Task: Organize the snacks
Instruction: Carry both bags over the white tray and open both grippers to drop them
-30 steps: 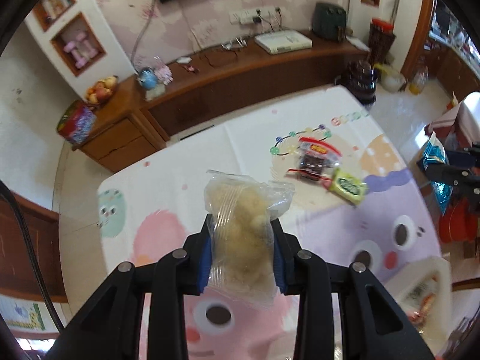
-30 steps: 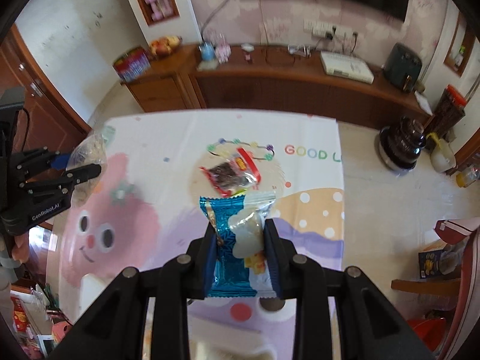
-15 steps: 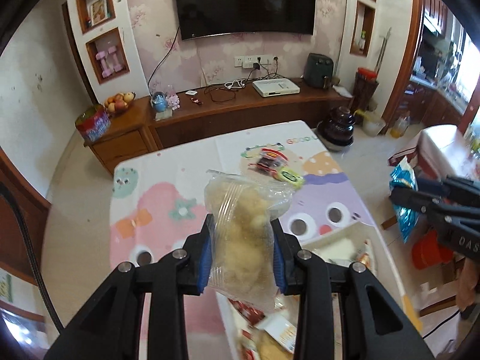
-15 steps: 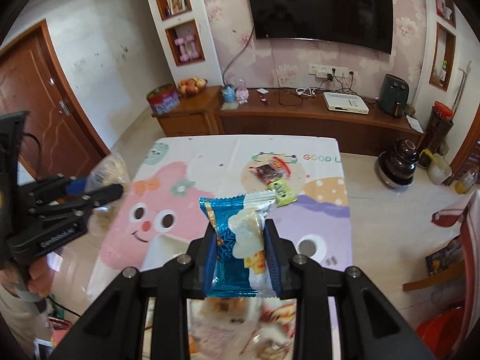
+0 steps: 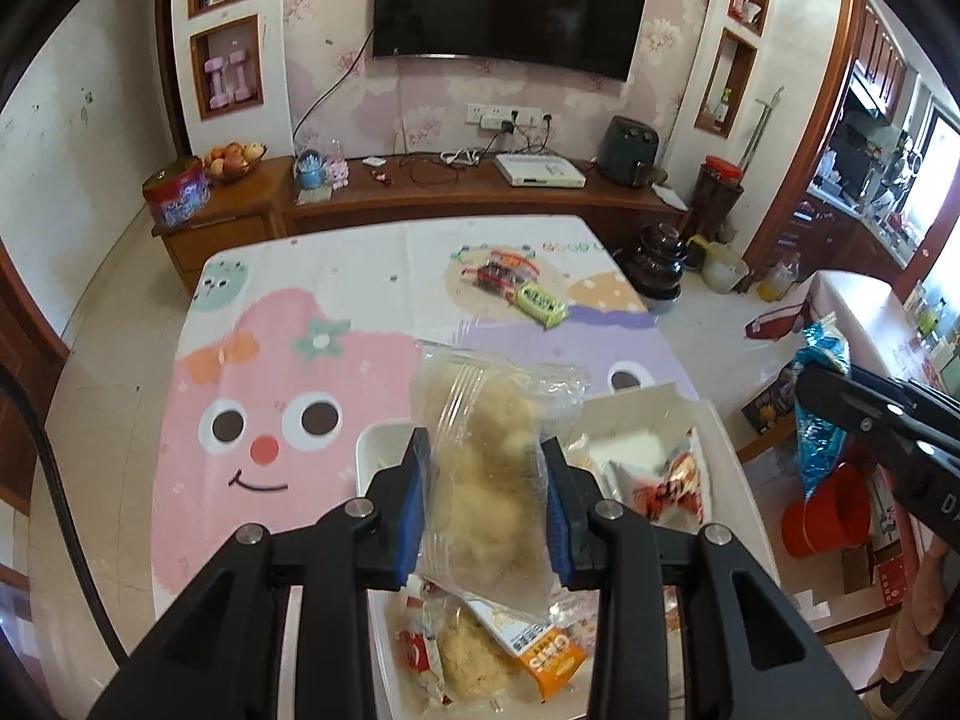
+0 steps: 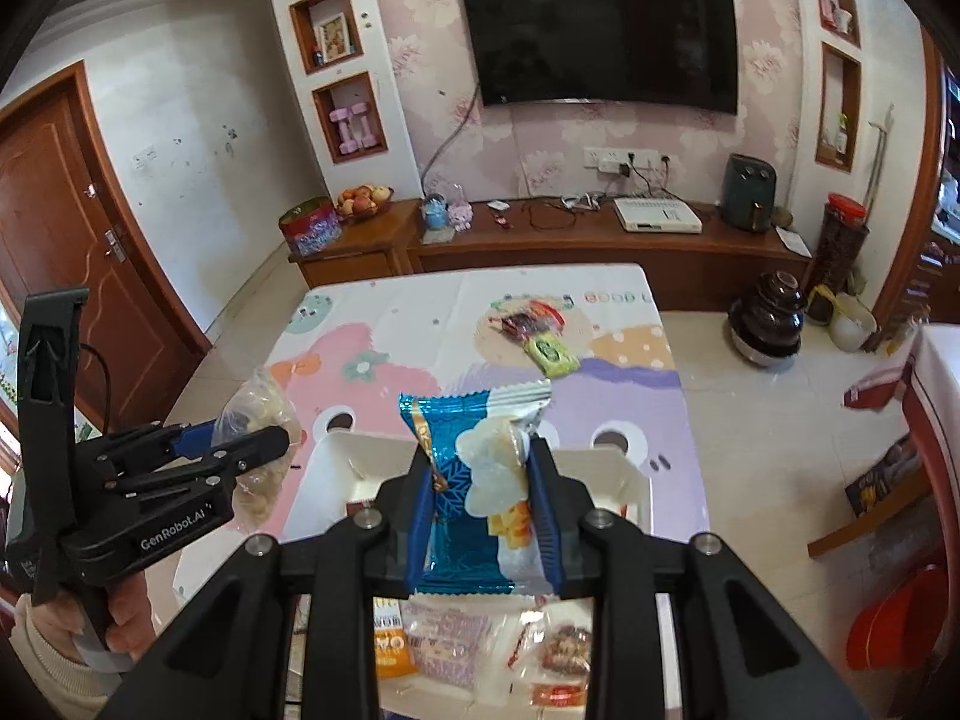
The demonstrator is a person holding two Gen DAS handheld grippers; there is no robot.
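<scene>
A cartoon-printed table [image 6: 372, 348] carries a white box [image 6: 336, 468] of snacks; a red packet [image 6: 531, 318] and green packet [image 6: 552, 357] lie farther off. Above the box, the left gripper [image 5: 486, 501] pinches a clear bun bag [image 5: 486, 462], the right gripper [image 6: 480, 510] a blue packet [image 6: 462, 516].

- Clear bag of pale crumbly snacks [image 5: 486, 480] — upright, pinched between the left tongs [image 5: 485, 501].
- Blue-and-white foil packet [image 6: 477, 480] — upright between the right tongs [image 6: 483, 510].
- White box [image 5: 654, 405] of snacks below both.
</scene>
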